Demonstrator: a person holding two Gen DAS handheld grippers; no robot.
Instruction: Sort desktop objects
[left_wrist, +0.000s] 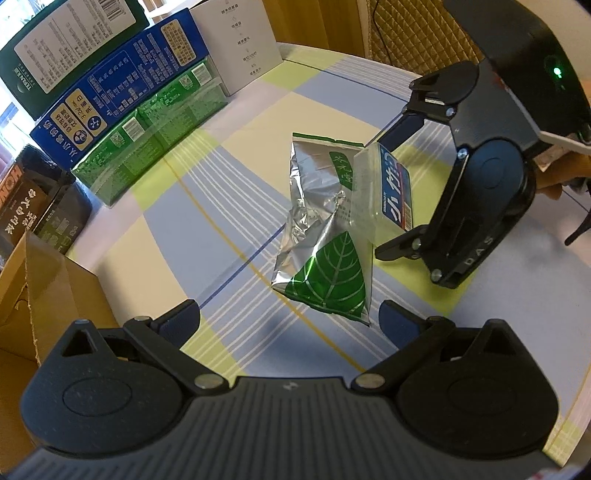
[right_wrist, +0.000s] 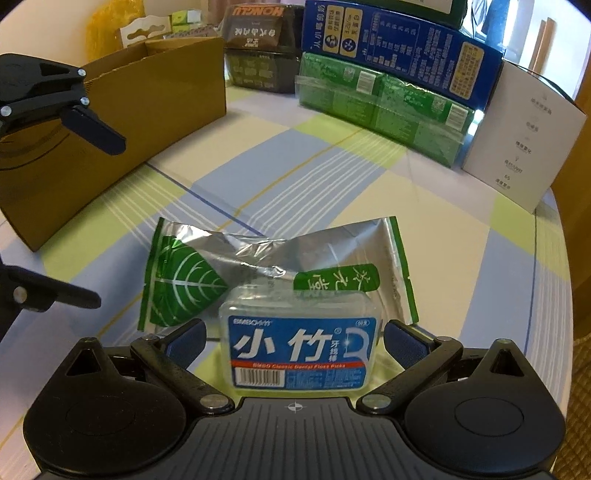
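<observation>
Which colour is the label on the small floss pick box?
Blue with white characters and a red stripe on the floss pick box, clearest in the right wrist view.

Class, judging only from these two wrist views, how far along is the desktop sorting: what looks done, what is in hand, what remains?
Done: nothing clearly; the cardboard box hides its inside. In hand: the floss pick box sits between the open right gripper fingers, not yet clamped. Left: the foil tea pouch lies on the tablecloth, ahead of the open left gripper.

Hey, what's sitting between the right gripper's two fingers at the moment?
The clear dental floss box with the blue label sits between the open right gripper fingers, with gaps both sides in the right wrist view. Behind it lies the silver tea pouch.
</observation>
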